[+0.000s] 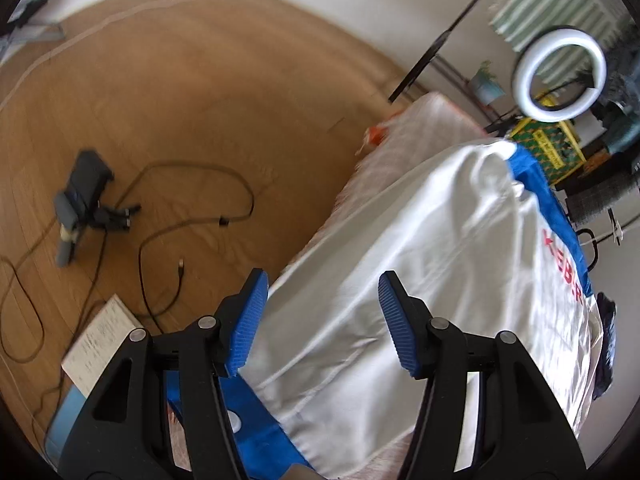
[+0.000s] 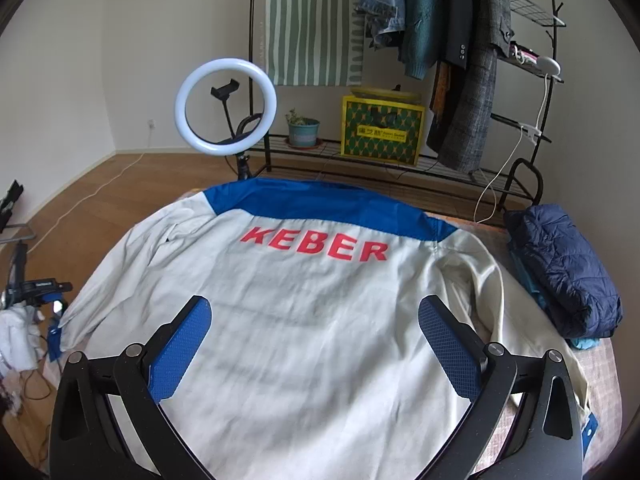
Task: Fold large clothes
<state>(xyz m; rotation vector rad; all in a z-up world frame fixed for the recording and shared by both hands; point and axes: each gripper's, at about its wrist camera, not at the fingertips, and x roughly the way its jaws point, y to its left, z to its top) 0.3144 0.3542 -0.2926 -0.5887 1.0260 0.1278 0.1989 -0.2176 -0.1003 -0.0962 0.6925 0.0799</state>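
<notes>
A large white jacket [image 2: 304, 320] with a blue yoke and red "KEBER" lettering lies back-up, spread flat over a table with a pinkish cloth [image 2: 604, 376]. Its right sleeve is folded in along the side. My right gripper [image 2: 314, 312] is open and empty above the jacket's lower back. In the left wrist view the jacket [image 1: 432, 264] drapes over the table's left edge, with a blue cuff [image 1: 256, 416] hanging low. My left gripper [image 1: 322, 280] is open over the jacket's left edge, holding nothing.
A folded navy puffer jacket [image 2: 564, 272] lies on the table's right side. A ring light [image 2: 225, 107] and a clothes rack [image 2: 400, 60] stand behind the table. Cables [image 1: 192, 208], a dark device [image 1: 80, 204] and papers [image 1: 100, 336] lie on the wooden floor at left.
</notes>
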